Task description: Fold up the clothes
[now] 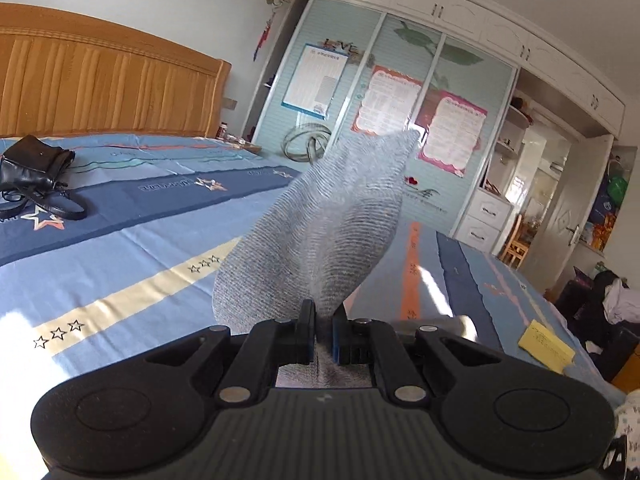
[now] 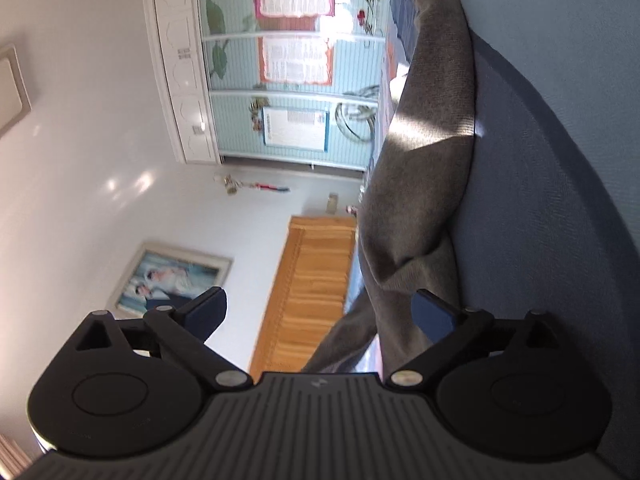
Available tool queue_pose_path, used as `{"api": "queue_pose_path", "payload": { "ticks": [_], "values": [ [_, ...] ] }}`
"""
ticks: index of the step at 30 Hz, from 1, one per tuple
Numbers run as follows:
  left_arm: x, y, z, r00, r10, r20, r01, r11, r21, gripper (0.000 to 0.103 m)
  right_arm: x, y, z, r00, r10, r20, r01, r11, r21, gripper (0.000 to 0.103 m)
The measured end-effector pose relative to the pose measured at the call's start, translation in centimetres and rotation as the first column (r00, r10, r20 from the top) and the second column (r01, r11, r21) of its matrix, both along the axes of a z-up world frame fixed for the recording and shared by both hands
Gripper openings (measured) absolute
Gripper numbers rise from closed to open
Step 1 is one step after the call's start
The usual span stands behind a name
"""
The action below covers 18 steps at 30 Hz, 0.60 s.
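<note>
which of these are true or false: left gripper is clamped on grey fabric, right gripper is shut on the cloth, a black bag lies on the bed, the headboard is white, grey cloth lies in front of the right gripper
1. The left gripper is clamped on the grey fabric. True.
2. The right gripper is shut on the cloth. False: its jaws stand wide open, pressing on nothing.
3. A black bag lies on the bed. True.
4. The headboard is white. False: it is orange-brown wood.
5. The grey cloth lies in front of the right gripper. True.

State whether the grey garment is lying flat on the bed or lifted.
Partly lifted: the left hand-held gripper is shut on the grey garment, holding it above the bed.
</note>
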<state>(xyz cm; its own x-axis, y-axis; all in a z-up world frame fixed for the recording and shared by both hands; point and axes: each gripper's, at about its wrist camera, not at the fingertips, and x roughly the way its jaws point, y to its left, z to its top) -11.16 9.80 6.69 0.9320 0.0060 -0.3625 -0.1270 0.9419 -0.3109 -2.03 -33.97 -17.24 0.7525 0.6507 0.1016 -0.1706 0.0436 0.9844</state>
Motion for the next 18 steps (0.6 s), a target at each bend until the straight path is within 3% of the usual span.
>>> {"api": "queue_pose_path", "payload": {
  "ticks": [6, 11, 13, 16, 18],
  "values": [
    [-1.0, -3.0, -3.9, 0.977, -0.145, -0.159, 0.158, 0.985, 0.071, 0.008, -2.2, -0.8, 0.3, 1.0, 0.007, 0.016, -0.006, 0.998, -0.057, 0.099],
    [-1.4, -3.3, -7.4, 0.94, -0.096, -0.326, 0.151, 0.978, 0.146, 0.008, -3.4, -1.3, -0.3, 0.999, -0.022, 0.032, 0.022, 0.999, -0.025, 0.099],
    [-1.5, -3.1, -8.5, 0.916, -0.041, -0.398, 0.14, 0.965, 0.222, 0.011, -3.8, -1.4, -0.3, 0.999, -0.026, 0.039, 0.027, 0.999, -0.027, 0.098],
    [-1.5, -2.5, -9.7, 0.848, -0.037, -0.529, 0.211, 0.939, 0.271, 0.032, -4.2, -1.6, -0.3, 0.998, -0.031, 0.061, 0.033, 0.999, -0.025, 0.098],
    [-2.4, -2.1, -9.8, 0.822, -0.039, -0.568, 0.237, 0.931, 0.279, 0.063, -4.3, -1.7, -0.4, 0.996, -0.038, 0.078, 0.039, 0.999, -0.015, 0.098]
  ]
}}
